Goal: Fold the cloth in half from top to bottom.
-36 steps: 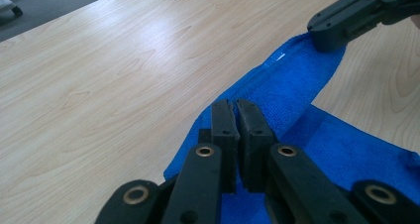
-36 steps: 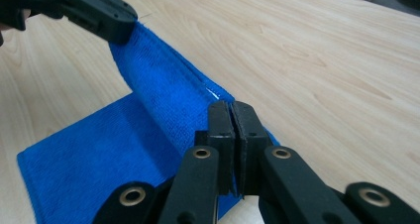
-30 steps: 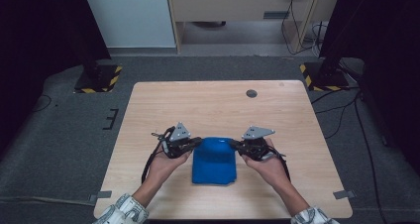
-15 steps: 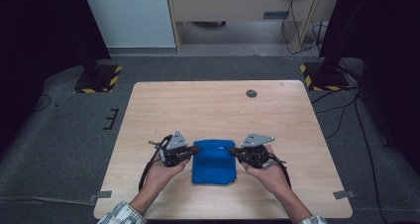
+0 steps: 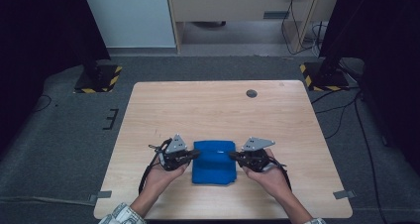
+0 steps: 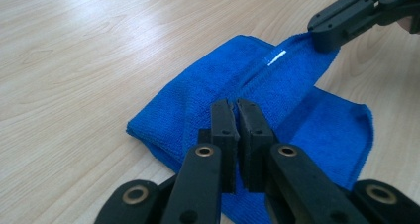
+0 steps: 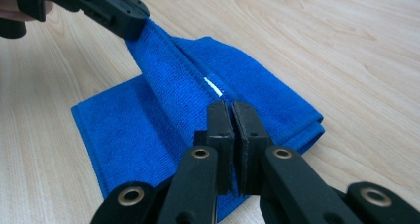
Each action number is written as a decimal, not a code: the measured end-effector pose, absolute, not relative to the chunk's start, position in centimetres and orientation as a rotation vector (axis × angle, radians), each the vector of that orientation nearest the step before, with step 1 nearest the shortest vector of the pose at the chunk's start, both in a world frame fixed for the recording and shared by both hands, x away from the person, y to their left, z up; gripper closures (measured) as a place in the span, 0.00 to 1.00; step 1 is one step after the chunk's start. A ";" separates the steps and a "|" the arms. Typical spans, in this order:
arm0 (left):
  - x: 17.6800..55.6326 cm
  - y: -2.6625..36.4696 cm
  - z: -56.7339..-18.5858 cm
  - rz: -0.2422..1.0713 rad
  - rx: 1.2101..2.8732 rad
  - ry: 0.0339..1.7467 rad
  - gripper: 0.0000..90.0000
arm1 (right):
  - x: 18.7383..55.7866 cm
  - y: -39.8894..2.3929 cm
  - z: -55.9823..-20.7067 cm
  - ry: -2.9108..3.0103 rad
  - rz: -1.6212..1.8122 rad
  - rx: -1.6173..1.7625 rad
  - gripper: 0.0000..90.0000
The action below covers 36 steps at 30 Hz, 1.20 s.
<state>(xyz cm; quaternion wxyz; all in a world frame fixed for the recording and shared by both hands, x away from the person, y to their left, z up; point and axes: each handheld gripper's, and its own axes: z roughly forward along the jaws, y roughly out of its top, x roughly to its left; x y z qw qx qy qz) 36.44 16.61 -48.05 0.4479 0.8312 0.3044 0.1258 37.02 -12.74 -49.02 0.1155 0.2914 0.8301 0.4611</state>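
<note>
While a folded blue microfibre cloth (image 5: 214, 161) lies near the front edge of the pale wooden table (image 5: 208, 105), the left hand-held gripper (image 5: 194, 154) and right hand-held gripper (image 5: 234, 155) each pinch its raised hem at opposite ends, jaws clamped tight.

There are no words or numbers to read. The blue cloth (image 6: 277, 92) has a small white tag (image 6: 276, 58) on its seam, but the tag is too small to show any letters.
</note>
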 end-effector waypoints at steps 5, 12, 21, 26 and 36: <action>35.7 16.5 -47.8 0.309 2.056 0.734 0.96 | 36.4 -13.1 -48.4 2.419 1.369 0.846 0.97; 34.9 16.5 -48.3 0.294 2.079 0.731 0.95 | 35.5 -13.2 -49.2 2.442 1.359 0.842 0.96; 34.3 16.4 -48.9 0.279 2.097 0.725 0.95 | 35.2 -13.3 -50.0 2.458 1.344 0.838 0.96; 33.9 16.6 -48.9 0.270 2.097 0.724 0.95 | 34.8 -13.2 -49.9 2.460 1.357 0.831 0.96; 33.7 16.6 -49.8 0.244 2.127 0.730 0.93 | 34.2 -12.9 -50.8 2.495 1.312 0.811 0.94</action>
